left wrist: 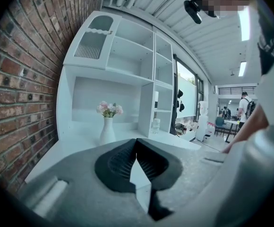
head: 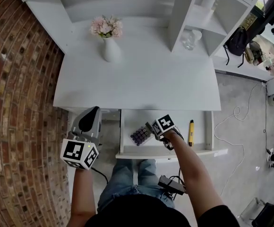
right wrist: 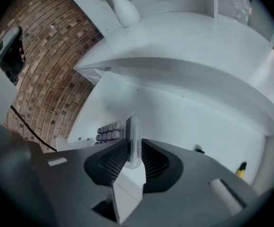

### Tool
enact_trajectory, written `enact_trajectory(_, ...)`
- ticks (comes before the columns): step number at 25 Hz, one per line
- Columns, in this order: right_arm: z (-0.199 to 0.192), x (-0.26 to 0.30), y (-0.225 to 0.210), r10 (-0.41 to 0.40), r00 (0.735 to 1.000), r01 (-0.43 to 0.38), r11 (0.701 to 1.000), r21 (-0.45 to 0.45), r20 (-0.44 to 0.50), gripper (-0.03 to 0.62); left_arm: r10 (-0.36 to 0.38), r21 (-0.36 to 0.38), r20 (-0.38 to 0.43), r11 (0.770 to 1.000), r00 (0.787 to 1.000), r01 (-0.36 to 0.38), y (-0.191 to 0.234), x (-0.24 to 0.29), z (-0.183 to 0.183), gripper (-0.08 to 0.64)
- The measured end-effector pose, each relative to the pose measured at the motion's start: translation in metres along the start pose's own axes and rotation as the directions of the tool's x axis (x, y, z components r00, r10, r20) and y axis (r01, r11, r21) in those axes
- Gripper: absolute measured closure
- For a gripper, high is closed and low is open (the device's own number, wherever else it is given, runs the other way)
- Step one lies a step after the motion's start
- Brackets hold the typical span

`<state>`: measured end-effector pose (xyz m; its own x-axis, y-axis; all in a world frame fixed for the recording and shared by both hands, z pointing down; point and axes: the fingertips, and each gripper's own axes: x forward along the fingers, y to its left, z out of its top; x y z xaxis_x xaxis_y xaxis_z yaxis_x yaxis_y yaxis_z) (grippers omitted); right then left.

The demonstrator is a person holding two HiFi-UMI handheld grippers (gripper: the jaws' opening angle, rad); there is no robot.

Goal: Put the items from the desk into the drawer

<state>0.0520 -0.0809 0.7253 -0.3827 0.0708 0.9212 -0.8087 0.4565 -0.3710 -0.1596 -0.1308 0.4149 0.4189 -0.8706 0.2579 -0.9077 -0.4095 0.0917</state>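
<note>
Keypad (right wrist: 133,132) clamped edgewise in right tool (right wrist: 133,146); head view shows keyed face.

Left gripper (left wrist: 136,142) jaws closed tip to tip, nothing between. Beyond: white desk (left wrist: 75,144), vase (left wrist: 107,130) of pink flowers (left wrist: 109,109) upright near the back, glass (left wrist: 155,125) in shelf unit (left wrist: 127,60). Brick wall (left wrist: 19,103) at left. Person's arm (left wrist: 250,126) at right edge.

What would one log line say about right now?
right gripper: shut on thin pale item, at open drawer | left gripper: shut, empty | yellow pen: in drawer | vase: on desk
</note>
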Motion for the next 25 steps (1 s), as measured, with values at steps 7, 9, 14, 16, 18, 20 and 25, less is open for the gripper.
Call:
enact_trajectory(7,0.017,0.025,-0.028,-0.094,0.990,0.103,0.991,-0.083,0.101,0.474,-0.006,0.006,-0.033,1.000,0.999,0.006,-0.001,-0.003,-0.012,0.561)
enact_trajectory(9,0.006,0.019,-0.044,-0.215,0.975,0.220,0.971,-0.088,0.062,0.471,-0.005,0.006,-0.032,1.000,0.999,0.005,-0.001,-0.003,-0.012,0.561)
enact_trajectory(14,-0.001,0.013,-0.039,-0.282,0.957,0.287,0.954,-0.082,0.071,0.466,-0.011,0.008,-0.029,1.000,1.000,0.011,-0.004,0.001,-0.012,0.561)
enact_trajectory(16,0.007,0.008,-0.032,-0.254,0.960,0.266,0.959,-0.097,0.123,0.465,-0.015,0.008,-0.023,1.000,1.000,0.015,-0.007,0.004,-0.010,0.561)
enact_trajectory(18,0.009,-0.005,-0.029,-0.247,0.956,0.265,0.959,-0.103,0.155,0.463,-0.017,0.010,-0.013,1.000,1.000,0.017,-0.012,0.008,-0.007,0.561)
enact_trajectory(20,0.011,-0.022,-0.031,-0.249,0.950,0.271,0.957,-0.102,0.190,0.463,-0.021,0.017,0.002,1.000,1.000,0.021,-0.020,0.013,-0.001,0.561)
enact_trajectory(25,0.016,-0.065,-0.012,-0.116,0.954,0.134,0.990,-0.047,0.275,0.462,-0.019,0.035,0.054,0.999,0.998,0.017,-0.041,0.020,0.020,0.561)
